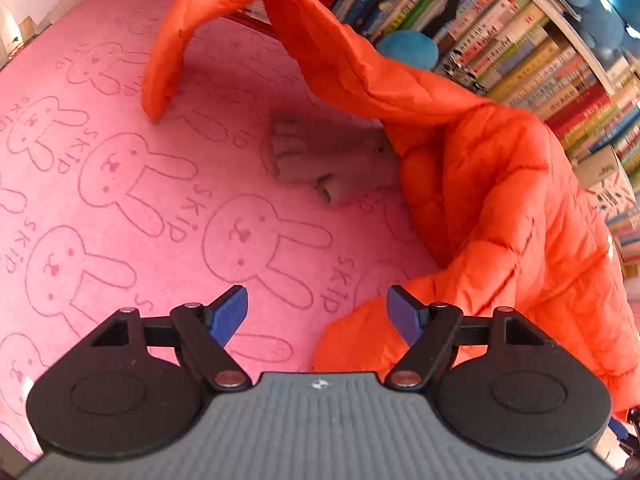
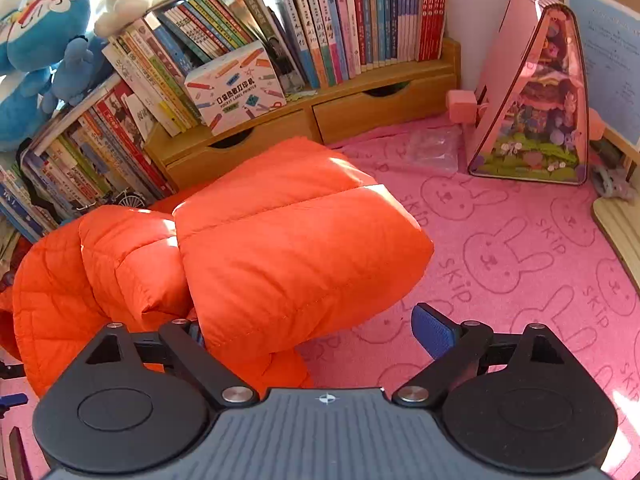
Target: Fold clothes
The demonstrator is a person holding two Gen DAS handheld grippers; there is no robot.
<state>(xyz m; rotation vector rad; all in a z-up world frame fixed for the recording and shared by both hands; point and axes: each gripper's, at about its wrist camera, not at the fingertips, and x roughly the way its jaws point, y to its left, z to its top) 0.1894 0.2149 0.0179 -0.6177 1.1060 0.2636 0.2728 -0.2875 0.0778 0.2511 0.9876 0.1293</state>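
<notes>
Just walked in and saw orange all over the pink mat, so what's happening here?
A person with a handheld gripper in each hand is folding an orange puffer jacket on the pink bunny mat. Neither gripper holds it now: the left gripper has its jaws open over bare mat beside the jacket, and the right gripper is open too, with the jacket's edge lying between its jaws. One sleeve arches up over the mat. A grey cloth lies half under the jacket.

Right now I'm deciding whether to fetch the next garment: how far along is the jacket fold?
Partly folded: the orange jacket is bunched over itself, one sleeve arching loose. Nothing is held; left gripper and right gripper are open. Sleeve and final fold remain.
</notes>
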